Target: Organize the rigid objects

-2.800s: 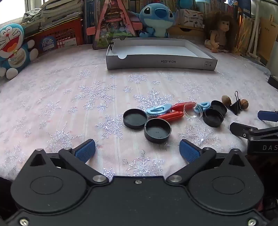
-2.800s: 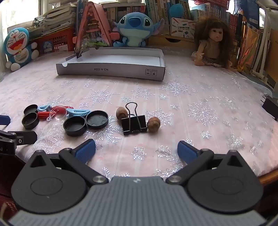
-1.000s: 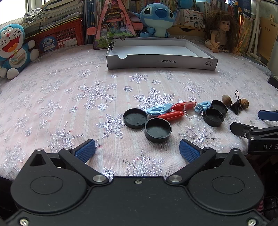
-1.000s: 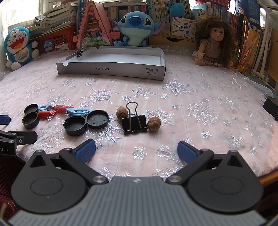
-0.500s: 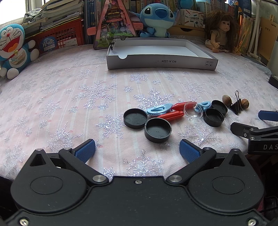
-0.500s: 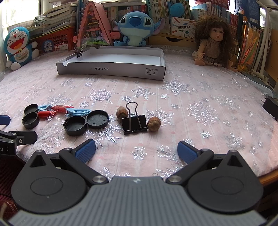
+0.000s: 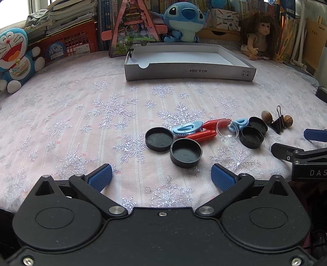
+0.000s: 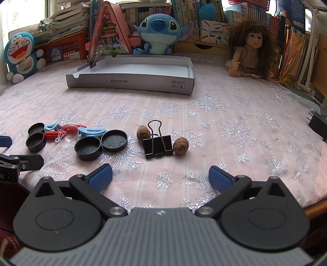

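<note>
Small objects lie on the pink snowflake cloth: several black caps [image 7: 186,152] [image 8: 87,148], blue clips [image 7: 187,128] [image 8: 92,132], red pieces [image 7: 201,135], a clear plastic half-shell [image 7: 226,130], a black binder clip [image 8: 157,144] [image 7: 278,122] and two brown nuts [image 8: 180,145]. A white shallow box [image 7: 190,70] [image 8: 130,81] stands at the back. My left gripper [image 7: 161,178] is open and empty, near the front edge, just short of the caps. My right gripper [image 8: 160,177] is open and empty, in front of the binder clip.
Behind the box stand a Stitch plush [image 7: 181,19], a doll [image 8: 250,48], a Doraemon plush [image 7: 13,59], a pink triangular toy house [image 7: 132,28], a red basket and books. A small binder clip [image 8: 93,62] sits on the box's left wall. A dark object [image 8: 317,125] lies far right.
</note>
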The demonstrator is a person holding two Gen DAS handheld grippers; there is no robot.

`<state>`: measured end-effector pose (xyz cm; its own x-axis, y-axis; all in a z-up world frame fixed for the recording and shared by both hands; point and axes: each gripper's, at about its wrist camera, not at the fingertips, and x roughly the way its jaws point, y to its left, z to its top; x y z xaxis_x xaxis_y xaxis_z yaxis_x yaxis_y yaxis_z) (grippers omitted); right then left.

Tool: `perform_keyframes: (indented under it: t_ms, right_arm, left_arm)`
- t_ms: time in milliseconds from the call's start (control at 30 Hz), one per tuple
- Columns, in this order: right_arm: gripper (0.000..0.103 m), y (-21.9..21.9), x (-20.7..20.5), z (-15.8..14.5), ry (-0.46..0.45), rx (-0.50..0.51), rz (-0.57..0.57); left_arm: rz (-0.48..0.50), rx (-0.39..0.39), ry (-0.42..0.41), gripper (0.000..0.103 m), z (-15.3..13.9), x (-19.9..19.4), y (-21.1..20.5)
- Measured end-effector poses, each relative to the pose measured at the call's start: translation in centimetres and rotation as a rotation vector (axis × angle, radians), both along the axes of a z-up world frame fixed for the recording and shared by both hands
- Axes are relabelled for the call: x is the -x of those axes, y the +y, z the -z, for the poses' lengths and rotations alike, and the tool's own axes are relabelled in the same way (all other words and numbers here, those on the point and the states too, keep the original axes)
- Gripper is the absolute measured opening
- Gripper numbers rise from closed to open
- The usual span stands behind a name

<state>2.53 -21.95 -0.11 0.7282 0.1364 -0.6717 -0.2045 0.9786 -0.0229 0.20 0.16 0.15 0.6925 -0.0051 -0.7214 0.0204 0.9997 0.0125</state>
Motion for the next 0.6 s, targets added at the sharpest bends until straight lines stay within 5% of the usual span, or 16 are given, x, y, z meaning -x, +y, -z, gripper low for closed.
perform_keyframes:
  t_ms: [600]
  right_arm:
    - [0.103, -0.18, 0.05, 0.5, -0.045, -0.015, -0.004]
  left_arm:
    - [0.022, 0.024, -0.011, 0.1, -0.03, -0.18, 0.47]
